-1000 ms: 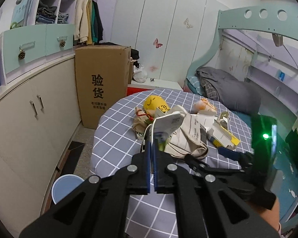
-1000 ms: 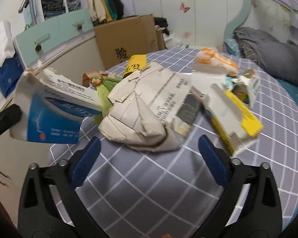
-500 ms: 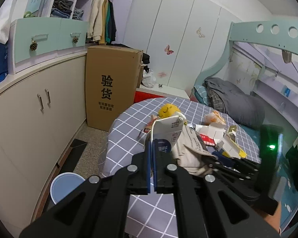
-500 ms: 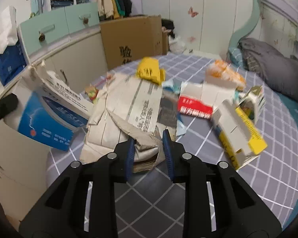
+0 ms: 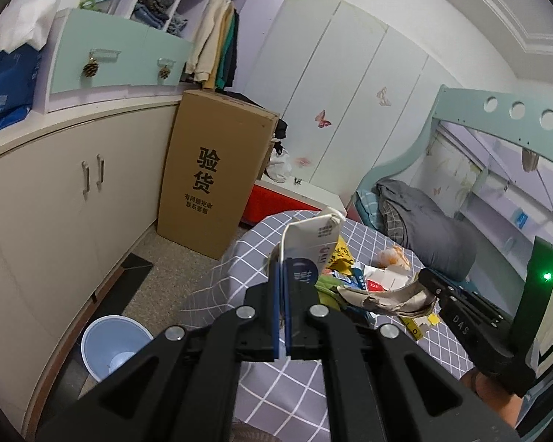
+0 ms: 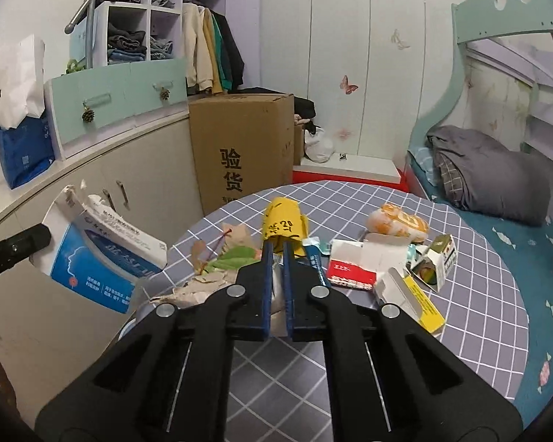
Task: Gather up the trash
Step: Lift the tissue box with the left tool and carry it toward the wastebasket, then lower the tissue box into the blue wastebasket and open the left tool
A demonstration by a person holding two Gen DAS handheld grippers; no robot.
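Torn blue-white box (image 6: 103, 261) pinched in left gripper (image 5: 282, 269), crumpled paper (image 5: 383, 296) in right gripper (image 6: 275, 254)

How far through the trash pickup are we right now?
Early. Done: the blue bin on the floor looks nearly bare. In hand: left gripper clamps the blue-and-white box; right gripper pinches the crumpled brown paper. Left on the table: yellow wrapper, red-and-white box, yellow carton, orange packet.
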